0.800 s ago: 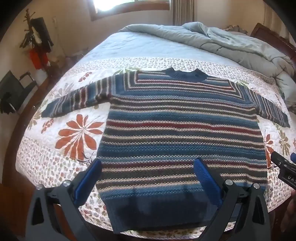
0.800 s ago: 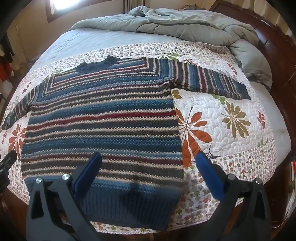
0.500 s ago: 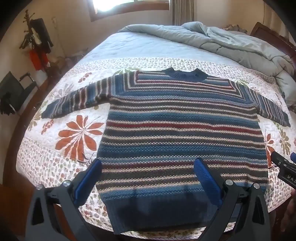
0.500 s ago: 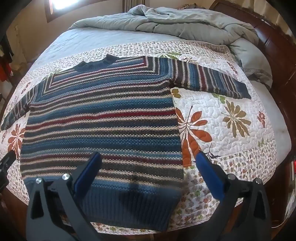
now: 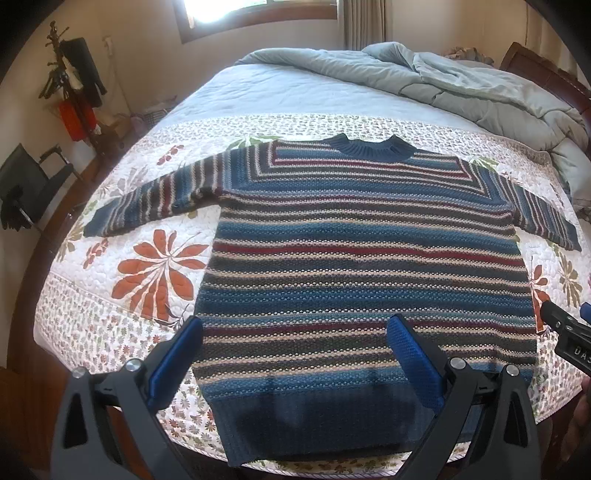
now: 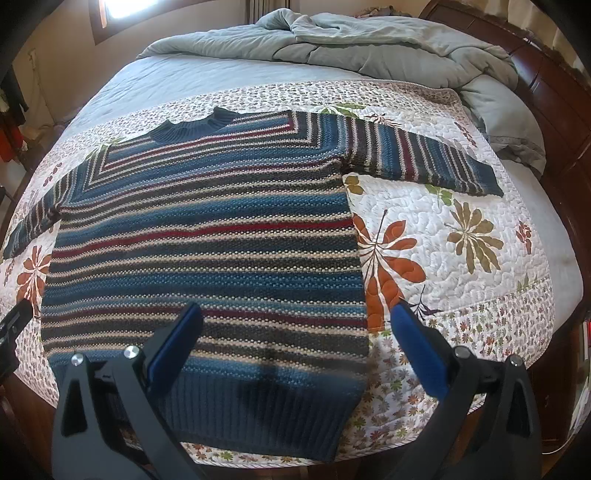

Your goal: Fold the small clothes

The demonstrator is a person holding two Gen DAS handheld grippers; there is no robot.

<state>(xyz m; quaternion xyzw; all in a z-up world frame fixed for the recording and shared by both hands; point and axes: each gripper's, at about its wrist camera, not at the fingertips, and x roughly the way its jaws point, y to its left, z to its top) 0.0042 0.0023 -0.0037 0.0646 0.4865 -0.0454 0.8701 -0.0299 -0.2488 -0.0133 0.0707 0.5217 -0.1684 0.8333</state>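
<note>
Nothing moved; striped knit sweater (image 5: 362, 258) flat on quilt (image 5: 122, 295)

Looking at a home bedroom: bed (image 5: 258, 92) filling most of the view, floral quilt (image 5: 122, 302) covering its near half, rumpled grey comforter (image 6: 369, 48) lying bunched toward the dark wooden headboard (image 6: 554, 92). Daylight coming through a wood-framed window (image 5: 229, 14). Clothes hanging on a coat stand (image 5: 70, 81) by the wall, near a black chair (image 5: 29, 184).

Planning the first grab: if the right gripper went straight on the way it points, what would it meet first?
Probably the striped sweater near its lower right edge; the open right gripper hangs above it, depth unclear.
</note>
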